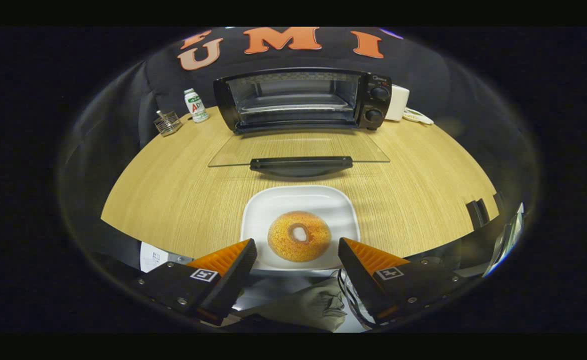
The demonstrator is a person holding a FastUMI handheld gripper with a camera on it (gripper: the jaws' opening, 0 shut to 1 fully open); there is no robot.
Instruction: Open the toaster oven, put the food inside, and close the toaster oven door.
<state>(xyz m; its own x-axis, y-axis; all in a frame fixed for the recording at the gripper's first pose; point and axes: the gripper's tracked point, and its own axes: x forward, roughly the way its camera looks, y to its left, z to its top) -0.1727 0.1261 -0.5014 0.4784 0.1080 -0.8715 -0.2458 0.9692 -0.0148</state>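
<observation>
A black toaster oven [298, 99] stands at the back of the wooden table [173, 200]. Its glass door [298, 148] lies folded down flat toward me, and the door's black handle [301, 165] is at the near edge. A wire rack shows inside the open cavity. Closer to me, a white square plate [273, 210] holds a golden ring-shaped bagel [299, 242]. My gripper [297, 248] is open, with its fingers spread to either side of the bagel at the plate's near edge. Neither finger touches the bagel.
Left of the oven stand a small white bottle [196, 105] and a little wire basket [167, 123]. A white box [397, 102] with a cable sits right of the oven. Grey cloth [308, 305] lies below the fingers, off the table's near edge.
</observation>
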